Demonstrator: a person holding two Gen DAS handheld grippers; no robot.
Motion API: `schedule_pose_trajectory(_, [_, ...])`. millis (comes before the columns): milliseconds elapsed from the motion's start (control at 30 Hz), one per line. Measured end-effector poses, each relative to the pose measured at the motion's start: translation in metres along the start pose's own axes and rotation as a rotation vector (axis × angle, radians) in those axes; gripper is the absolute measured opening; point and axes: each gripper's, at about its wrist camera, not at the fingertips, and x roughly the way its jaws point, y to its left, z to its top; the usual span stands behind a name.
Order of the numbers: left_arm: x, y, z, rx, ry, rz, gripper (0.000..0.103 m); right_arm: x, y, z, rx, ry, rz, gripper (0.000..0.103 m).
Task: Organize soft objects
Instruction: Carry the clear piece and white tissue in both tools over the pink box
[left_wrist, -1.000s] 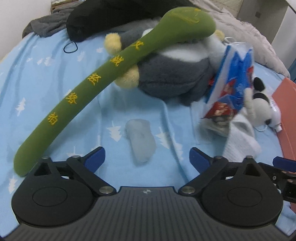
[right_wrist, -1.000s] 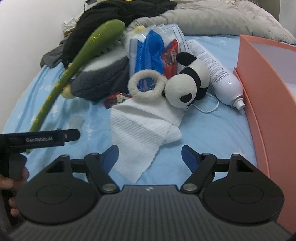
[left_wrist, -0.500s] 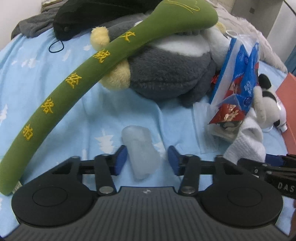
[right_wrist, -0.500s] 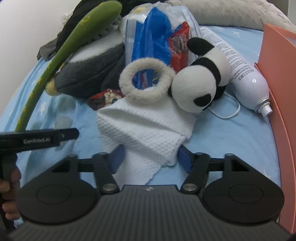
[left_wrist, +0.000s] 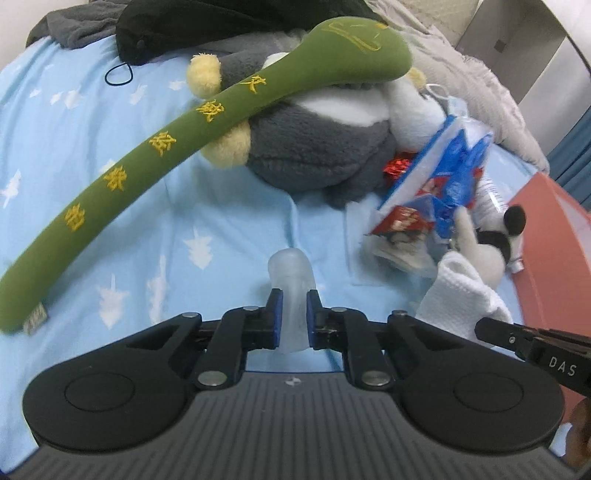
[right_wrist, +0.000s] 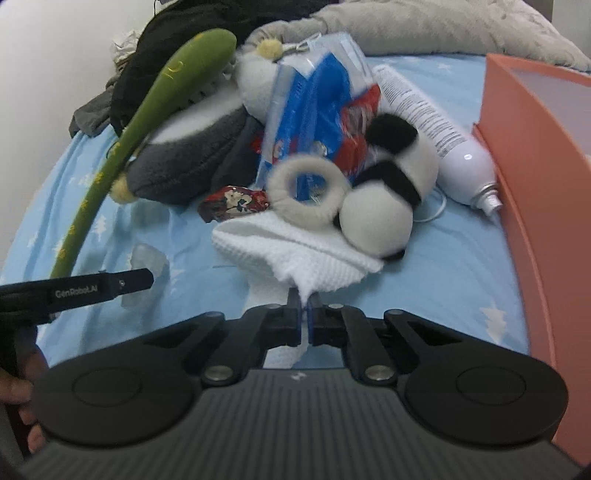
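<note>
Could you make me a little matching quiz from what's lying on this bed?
Things:
1. translucent soft piece
2. white cloth
3. green plush stick
4. white spray bottle

States:
A. lies beside the orange box
B. leans on the grey plush toy
C. pinched by the right gripper
D. between the closing left gripper pads

Pairs: 1-D, 2-C, 3-B, 4-A

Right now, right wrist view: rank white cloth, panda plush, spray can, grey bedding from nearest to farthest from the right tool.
1. white cloth: pinched in the right tool, dead ahead.
2. panda plush: just beyond, slightly right, resting on the cloth's far edge.
3. spray can: farther right, alongside the orange box.
4. grey bedding: at the back, along the top.
</note>
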Motion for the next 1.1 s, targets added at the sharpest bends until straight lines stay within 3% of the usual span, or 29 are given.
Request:
schedule_pose_trajectory(400, [-0.063,-0.023,-0.040,0.029,-0.030,-0.048,0.016,-0.053,0.012,-0.033,0.040,-0.007,0.026,0.006])
schedule_pose_trajectory(567, [-0.086,-0.025,-0.052,0.014,-0.044,-0.106,0.016,-0.076,0.016,-0.046,0.051,-0.015,0.039,0.006])
schedule_pose_trajectory(1100, [-0.149,-0.057,-0.074,0.090,-0.071,-0.176,0.016,-0.145,0.030,-0.074,0.044,-0.140,0.011,0.006])
